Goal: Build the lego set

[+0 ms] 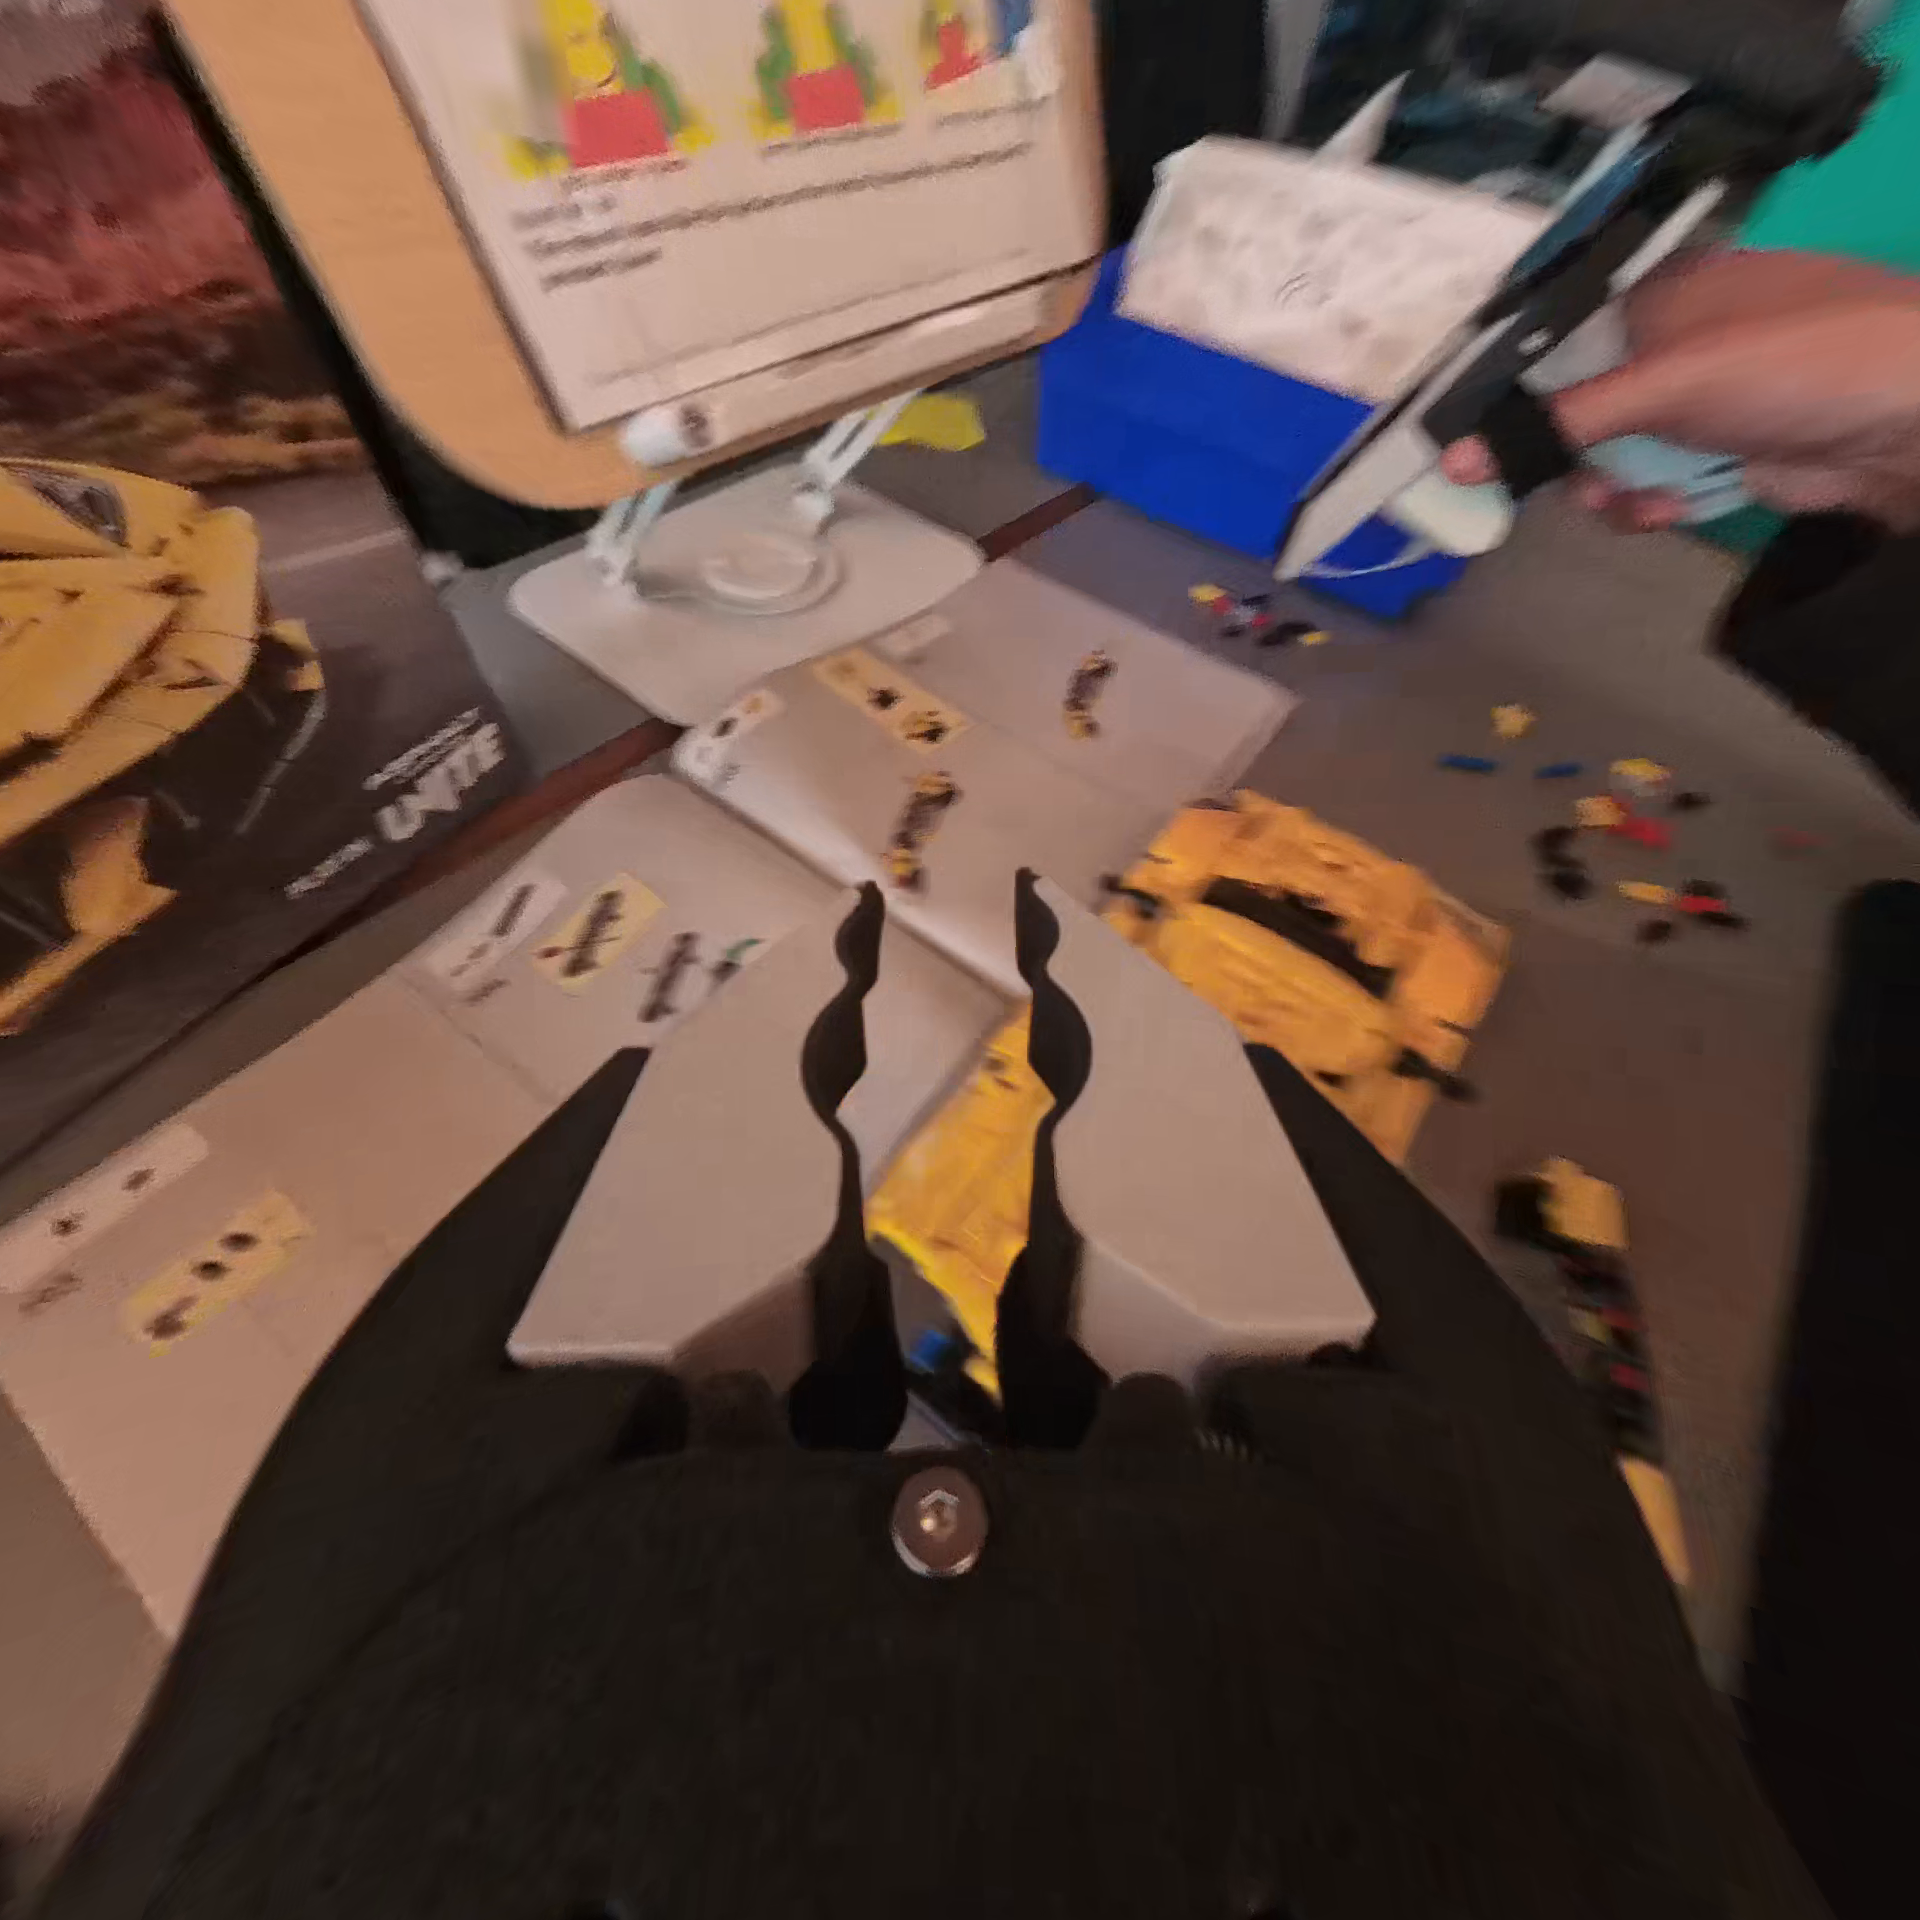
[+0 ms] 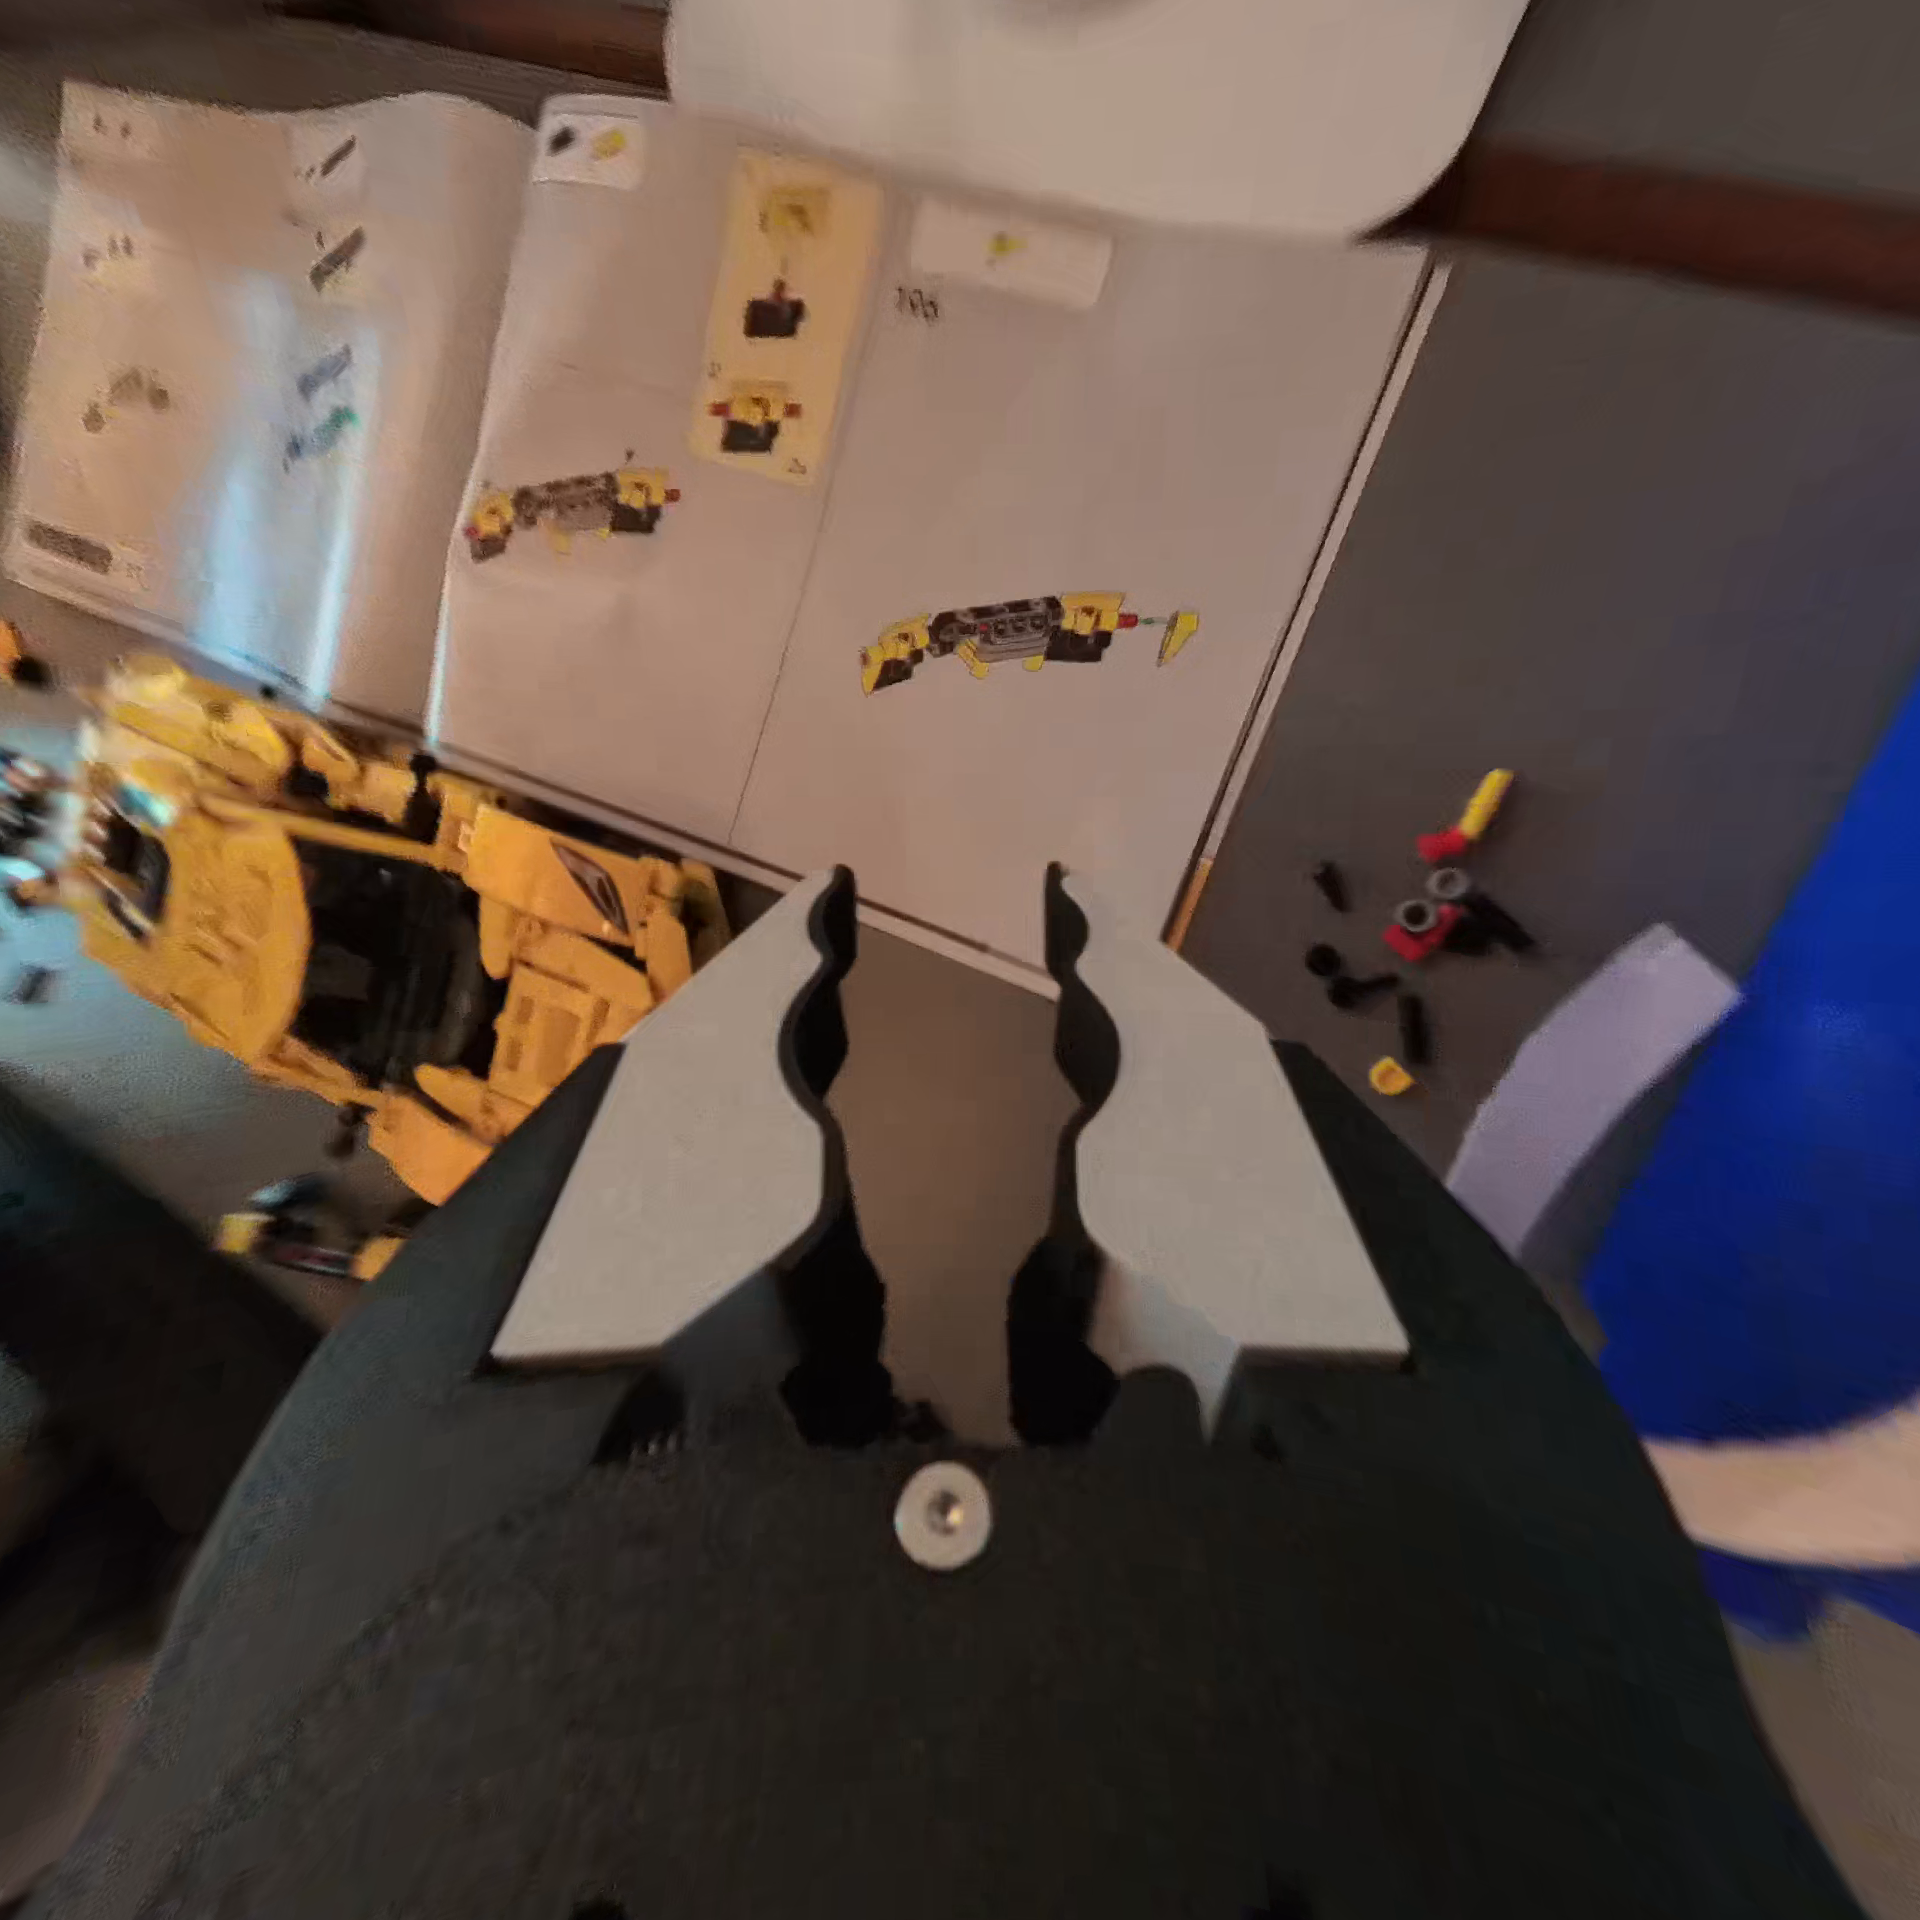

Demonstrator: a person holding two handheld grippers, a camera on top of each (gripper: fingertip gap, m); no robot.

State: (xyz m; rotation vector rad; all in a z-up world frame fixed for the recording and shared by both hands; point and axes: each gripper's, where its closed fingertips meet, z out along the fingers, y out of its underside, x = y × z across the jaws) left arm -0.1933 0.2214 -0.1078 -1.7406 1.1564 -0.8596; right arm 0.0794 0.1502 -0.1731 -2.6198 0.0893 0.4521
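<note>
Two tools were in play, and neither held anything. The left tool hung above the bench with its jaws parted and nothing between them; the right tool likewise stood agape and empty, with only bare bench surface showing through the gap.

The yellow lego car — largely built, by the look of it — lay on the bench just beyond and to the right of the left tool's tips, partly hidden under that tool's right finger. In the right wrist view the same car sat to the left of the tool, apart from it and untouched. The instruction booklet lay open and flat behind the car, probably so its pages could be read while both hands were busy.

Loose small pieces — red, black, yellow — were scattered near the right tool's right side, beside a blue bin; I judged they had been spread out so that a single one could be picked without digging. The right tool appeared nearer to these than to the car. The set's box leaned at the left, and a monitor on a pale stand stood behind the booklet. Blur left finer details unreadable.
</note>
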